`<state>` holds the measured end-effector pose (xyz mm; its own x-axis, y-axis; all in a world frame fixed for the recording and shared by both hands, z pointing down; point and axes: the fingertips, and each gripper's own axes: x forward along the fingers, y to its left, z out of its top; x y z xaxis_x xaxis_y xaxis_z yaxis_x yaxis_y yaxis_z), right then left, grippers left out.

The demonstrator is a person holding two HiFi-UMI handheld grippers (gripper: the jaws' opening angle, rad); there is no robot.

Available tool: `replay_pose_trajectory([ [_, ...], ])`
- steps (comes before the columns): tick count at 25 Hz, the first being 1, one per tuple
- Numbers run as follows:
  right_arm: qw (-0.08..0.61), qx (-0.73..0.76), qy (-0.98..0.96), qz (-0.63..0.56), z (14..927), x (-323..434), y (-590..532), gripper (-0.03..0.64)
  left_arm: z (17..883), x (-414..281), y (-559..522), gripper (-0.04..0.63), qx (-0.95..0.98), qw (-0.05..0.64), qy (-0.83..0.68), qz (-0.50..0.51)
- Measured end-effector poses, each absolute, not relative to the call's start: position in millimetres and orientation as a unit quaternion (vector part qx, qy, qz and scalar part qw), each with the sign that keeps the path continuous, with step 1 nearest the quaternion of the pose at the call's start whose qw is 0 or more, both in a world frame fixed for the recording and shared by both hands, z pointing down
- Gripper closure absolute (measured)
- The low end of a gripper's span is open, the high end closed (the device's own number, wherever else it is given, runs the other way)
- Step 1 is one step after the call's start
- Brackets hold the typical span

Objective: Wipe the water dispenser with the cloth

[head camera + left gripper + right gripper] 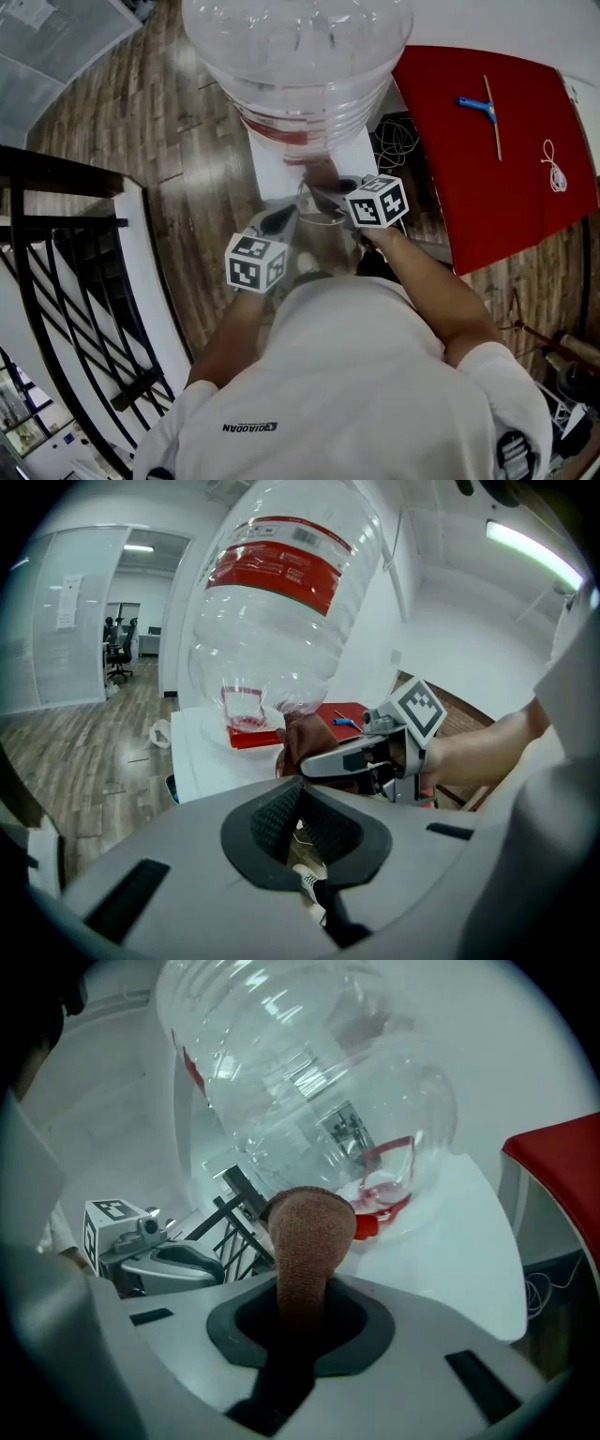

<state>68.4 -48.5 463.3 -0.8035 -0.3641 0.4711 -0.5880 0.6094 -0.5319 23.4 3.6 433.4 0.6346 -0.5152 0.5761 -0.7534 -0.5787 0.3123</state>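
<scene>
Nearest the person, the left hand-held gripper (298, 785) is hanging with its jaws drawn together on nothing; only floor and a shoe are showing through the gap behind the pads. Slightly ahead and to its right, the right hand-held gripper (330, 199) is clamping the brown cloth (305, 1237), which is standing out past the jaws along their line, rounded end forward. Just beyond that end, the water dispenser (459, 1260) is showing its flat white top, with the clear bottle (300, 1082) sitting inverted in it. The cloth is lying close by the bottle's neck, though I cannot tell whether it is touching. The right side is therefore nearer, and the wipe probably needs to go forward and rightward across the white top. Sideways room is looking limited: a black railing (56, 234) is standing to the left, and a red-topped desk (487, 159) is sitting just beside the dispenser on the right.
</scene>
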Motion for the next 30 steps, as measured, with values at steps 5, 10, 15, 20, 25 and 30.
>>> replay_pose_trajectory([
  [5, 0.155, 0.29, -0.871, 0.364, 468.7, 103.6, -53.5, 0.558, 433.8, 44.3, -4.9, 0.606, 0.868, 0.269, -0.351, 0.226],
  [10, 0.154, 0.3, -0.863, 0.377, 473.4, 135.9, -55.5, 0.558, 431.6, 70.9, -13.4, 0.606, 0.873, 0.264, -0.34, 0.229],
  [15, 0.143, 0.314, -0.857, 0.384, 471.3, 167.3, -62.3, 0.558, 430.1, 94.8, -23.0, 0.606, 0.876, 0.26, -0.332, 0.234],
  [20, 0.132, 0.321, -0.85, 0.396, 471.6, 199.8, -69.9, 0.558, 432.2, 117.4, -36.9, 0.606, 0.878, 0.251, -0.329, 0.241],
  [25, 0.11, 0.319, -0.847, 0.411, 465.5, 222.7, -79.7, 0.558, 432.3, 142.5, -42.1, 0.606, 0.878, 0.246, -0.33, 0.245],
  [30, 0.1, 0.31, -0.845, 0.424, 460.4, 233.9, -91.6, 0.558, 434.4, 156.7, -43.6, 0.606, 0.872, 0.247, -0.339, 0.252],
])
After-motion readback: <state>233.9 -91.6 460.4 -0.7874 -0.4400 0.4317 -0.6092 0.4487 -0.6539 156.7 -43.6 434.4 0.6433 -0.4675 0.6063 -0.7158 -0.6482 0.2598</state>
